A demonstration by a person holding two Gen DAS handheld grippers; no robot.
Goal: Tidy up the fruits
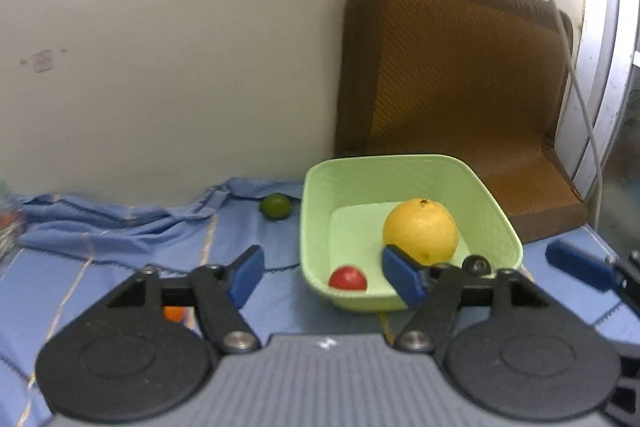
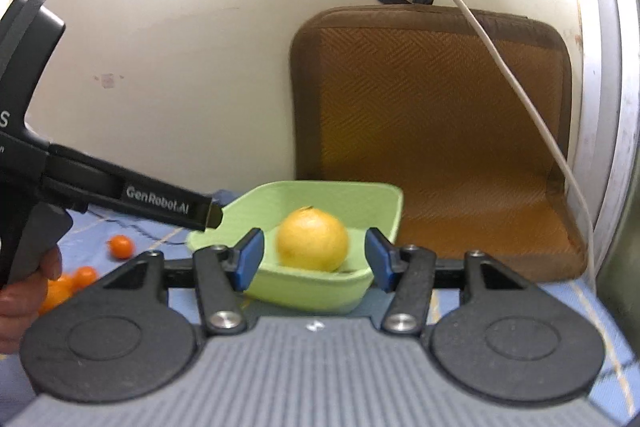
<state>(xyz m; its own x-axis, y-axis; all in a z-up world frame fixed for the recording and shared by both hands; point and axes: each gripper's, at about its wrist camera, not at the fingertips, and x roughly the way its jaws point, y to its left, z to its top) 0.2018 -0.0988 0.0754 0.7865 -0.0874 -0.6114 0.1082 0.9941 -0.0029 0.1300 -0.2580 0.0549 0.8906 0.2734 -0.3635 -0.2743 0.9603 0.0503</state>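
The blue cloth (image 1: 120,227) covering the surface is the widest thing in front of me, rumpled toward the wall, and it is where the leftover fruit lies. Behind it the brown woven cushion (image 2: 432,131) leans against the wall and plays no part in the job.

The pale green basket (image 1: 316,195) stands on the cloth just in front of that cushion. Two fruits are plainly in it: the big yellow citrus (image 1: 420,231) sits on its floor near the right wall, and a small red fruit (image 1: 347,279) rests in the near corner. A small dark round thing also shows by my own linkage near the citrus; I cannot tell what it is.

My left claw (image 1: 324,277) hangs just short of the basket's near rim with its jaws parted and nothing between them. My right claw (image 2: 314,259) is parted too and empty, with the citrus beyond its gap, not pinched.

So I judge the sorting partly done. Outside the basket there is the green lime (image 1: 275,207) on the cloth just left of the basket, and the cluster of small orange fruits (image 2: 86,275) on the cloth farther left, near the hand (image 2: 24,291) holding my left tool. Those remain to be gathered.
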